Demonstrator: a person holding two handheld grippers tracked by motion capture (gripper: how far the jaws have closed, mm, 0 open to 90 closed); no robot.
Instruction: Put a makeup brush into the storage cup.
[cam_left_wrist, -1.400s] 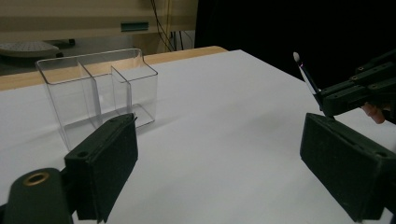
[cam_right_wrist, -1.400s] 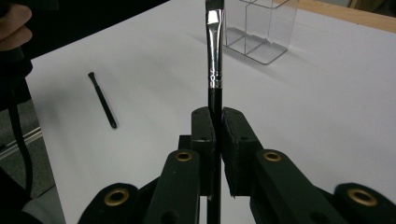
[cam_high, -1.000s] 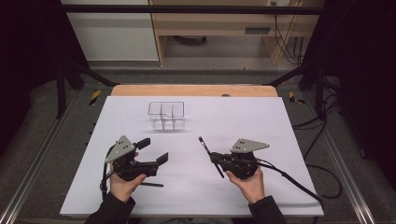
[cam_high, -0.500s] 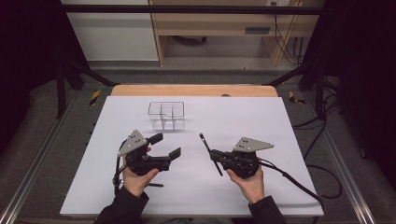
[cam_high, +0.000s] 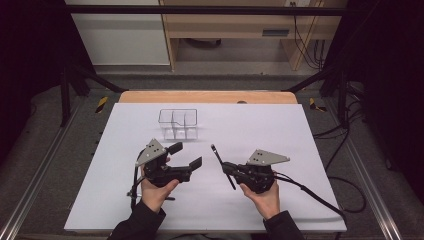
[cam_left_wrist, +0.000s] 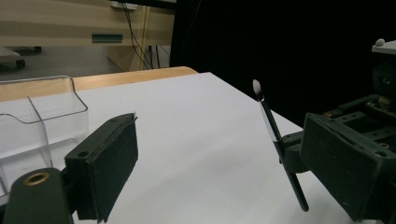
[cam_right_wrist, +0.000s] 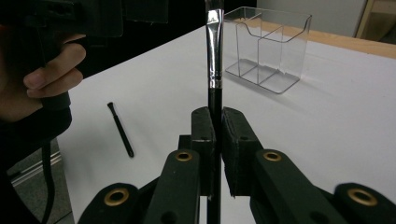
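A white table (cam_high: 300, 130) with a wooden strip (cam_high: 207, 97) along its far edge stood on grey floor (cam_high: 45, 165). A clear plastic organiser (cam_high: 178, 123) with open compartments sat toward the table's far side. A small black brush (cam_right_wrist: 120, 129) lay flat near the front left. Beyond stood a wooden shelf unit (cam_high: 235, 30) and a white cabinet (cam_high: 117, 32), with black cables (cam_high: 305, 35) hanging beside the shelf.

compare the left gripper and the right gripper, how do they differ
The left gripper has its jaws wide apart and holds nothing; the right gripper has its jaws shut on a brush. The left gripper points toward the right gripper; the right gripper points toward the clear organizer. Both are hand-held.
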